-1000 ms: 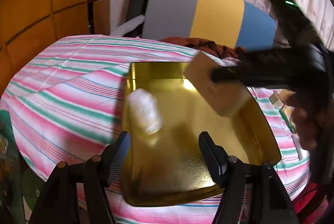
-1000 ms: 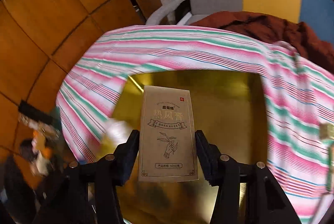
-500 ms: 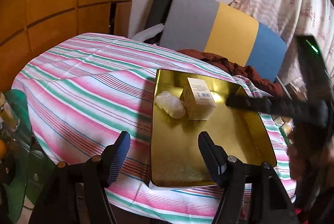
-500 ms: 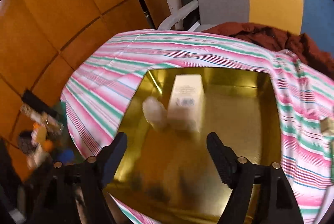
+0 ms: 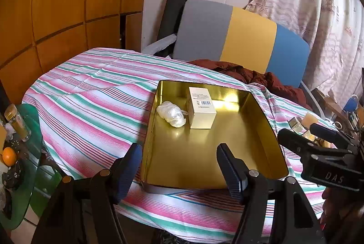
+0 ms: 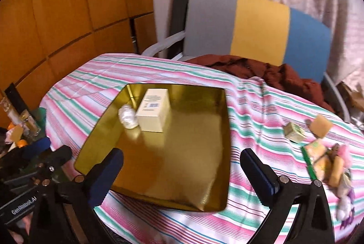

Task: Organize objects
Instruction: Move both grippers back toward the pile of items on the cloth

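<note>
A gold tray sits on the striped tablecloth. Inside it, at the far left corner, a cream box lies flat with its barcode up, and a white crumpled bag rests against its left side. My left gripper hangs open over the tray's near edge, holding nothing. In its own view my right gripper stands open and empty above the tray's near right part. From the left wrist view, the right gripper shows at the right edge.
Several small items lie loose on the cloth at the right: a green box, a tan sponge block and a pile of packets. A striped chair with a brown garment stands behind. A glass side table with jars is at the left.
My right gripper has let go of the cream box, which now lies in the tray beside the white bag. Both grippers have drawn back from the tray.
</note>
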Demonstrator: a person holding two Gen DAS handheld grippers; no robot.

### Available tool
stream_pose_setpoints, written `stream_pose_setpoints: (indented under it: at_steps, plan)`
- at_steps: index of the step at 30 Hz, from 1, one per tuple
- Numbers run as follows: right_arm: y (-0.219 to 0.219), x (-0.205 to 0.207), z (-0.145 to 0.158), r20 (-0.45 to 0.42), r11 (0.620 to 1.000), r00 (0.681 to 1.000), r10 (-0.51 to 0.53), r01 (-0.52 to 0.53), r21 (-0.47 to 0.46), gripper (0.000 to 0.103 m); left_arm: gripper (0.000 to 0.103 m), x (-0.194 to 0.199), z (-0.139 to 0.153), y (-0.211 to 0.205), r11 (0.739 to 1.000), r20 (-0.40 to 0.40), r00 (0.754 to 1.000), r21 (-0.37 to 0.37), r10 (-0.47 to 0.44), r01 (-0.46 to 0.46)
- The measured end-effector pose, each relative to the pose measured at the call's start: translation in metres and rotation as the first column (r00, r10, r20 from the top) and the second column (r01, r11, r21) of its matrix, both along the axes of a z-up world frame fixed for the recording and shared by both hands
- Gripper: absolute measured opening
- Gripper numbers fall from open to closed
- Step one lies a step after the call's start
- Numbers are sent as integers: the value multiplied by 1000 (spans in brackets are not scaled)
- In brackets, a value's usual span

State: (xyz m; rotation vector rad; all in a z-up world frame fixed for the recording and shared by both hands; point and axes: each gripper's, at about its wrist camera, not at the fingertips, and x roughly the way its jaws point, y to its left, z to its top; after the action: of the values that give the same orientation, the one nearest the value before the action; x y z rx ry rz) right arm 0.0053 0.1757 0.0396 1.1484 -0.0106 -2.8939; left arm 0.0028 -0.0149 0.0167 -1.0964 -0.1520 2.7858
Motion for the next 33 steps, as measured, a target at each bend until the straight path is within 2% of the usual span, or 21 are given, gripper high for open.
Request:
stream_pose_setpoints:
  at_steps: [6,11,13,19,21,24,26,29,33]
  plan:
    - [7,14,-5,-29,997,999,-41,43,58,103,69,4,-2,8,1000,4,1000,-14,-21,21]
    - [23,18,-10,-34,996,997,-70,72,58,103,70,4,-2,24,998,-9,999,-40,-51,50]
    - [27,20,-11,-46,995,996,-81,84,62,103,75,4,-3,32,996,-14,998,-58,-69,68]
    - [49,29,-16,-58,990,992,-110,115,87,103,75,0,-4,57,990,-7,992,-69,-126,126]
    - [60,31,-18,-52,988,991,-120,124,86,103,75,0,-3,67,985,-11,987,-64,-159,158]
    - [82,35,-21,-38,983,986,-163,166,75,103,75,2,0,86,975,-30,978,-95,-206,203]
    - [99,37,-23,-28,979,980,-195,196,57,103,75,1,0,96,966,-25,969,-83,-246,243]
    - [131,43,-26,-1,968,968,-250,250,30,103,75,0,-3,115,950,1,953,-77,-303,303]
    - [189,57,-23,27,935,936,-352,353,-40,103,74,-2,-10,138,923,54,923,-32,-382,384]
